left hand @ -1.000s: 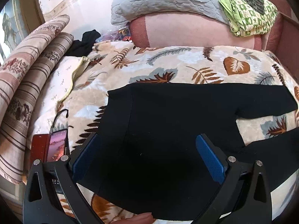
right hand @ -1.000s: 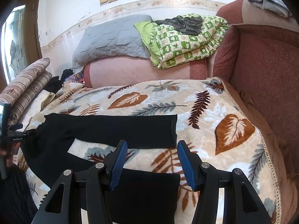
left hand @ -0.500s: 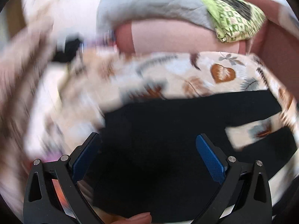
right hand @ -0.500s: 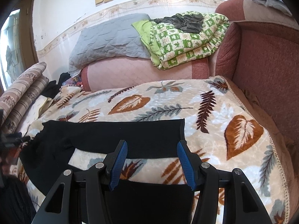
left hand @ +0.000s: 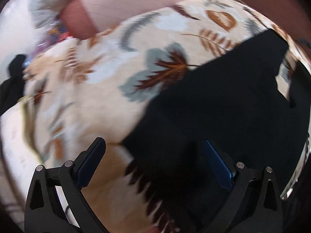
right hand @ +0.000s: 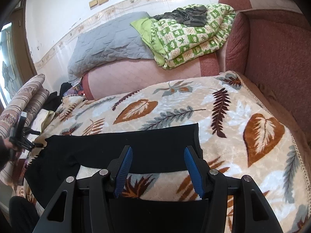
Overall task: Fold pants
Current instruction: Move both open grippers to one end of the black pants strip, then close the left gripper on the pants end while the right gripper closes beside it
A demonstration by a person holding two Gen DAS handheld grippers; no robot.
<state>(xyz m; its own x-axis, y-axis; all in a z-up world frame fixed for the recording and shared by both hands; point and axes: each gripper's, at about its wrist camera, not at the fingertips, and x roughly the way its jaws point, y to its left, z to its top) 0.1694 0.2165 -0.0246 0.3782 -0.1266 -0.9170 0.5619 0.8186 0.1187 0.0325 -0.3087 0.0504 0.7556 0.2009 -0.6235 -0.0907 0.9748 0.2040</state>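
Note:
Black pants lie spread flat on the leaf-patterned blanket, waist at the left and both legs running to the right. My right gripper is open and empty, low over the gap between the two legs, near the hems. My left gripper is open and empty at the waist's far corner. The pants' waist fills the right of the blurred left wrist view. The left gripper also shows small at the left edge of the right wrist view.
A pink bolster with a grey quilt and a green checked blanket lies along the back. A red sofa arm bounds the right. Striped rolled bedding lies at the left.
My left gripper has swung left and away to the waist's far corner, blurring its view. My right gripper has moved forward from the near leg's hem toward the far leg.

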